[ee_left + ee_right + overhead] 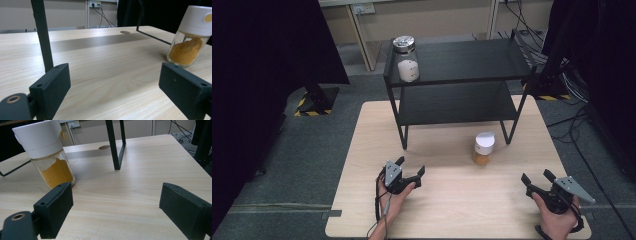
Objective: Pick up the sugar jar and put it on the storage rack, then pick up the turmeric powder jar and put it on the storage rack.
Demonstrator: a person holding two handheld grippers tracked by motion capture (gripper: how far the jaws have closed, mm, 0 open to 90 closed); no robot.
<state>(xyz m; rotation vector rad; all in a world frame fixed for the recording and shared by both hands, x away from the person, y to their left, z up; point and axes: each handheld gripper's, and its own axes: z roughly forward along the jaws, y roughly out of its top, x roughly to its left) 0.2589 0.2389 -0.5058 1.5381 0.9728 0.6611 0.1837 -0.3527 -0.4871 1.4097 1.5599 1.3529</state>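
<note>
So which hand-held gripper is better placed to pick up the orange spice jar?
Probably right: the right hand-held gripper is open and points toward the spice jar, which stands close ahead in its view.

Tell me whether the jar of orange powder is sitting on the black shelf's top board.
No: in the high view the jar of orange powder stands on the wooden table, just in front of the black shelf.
</note>
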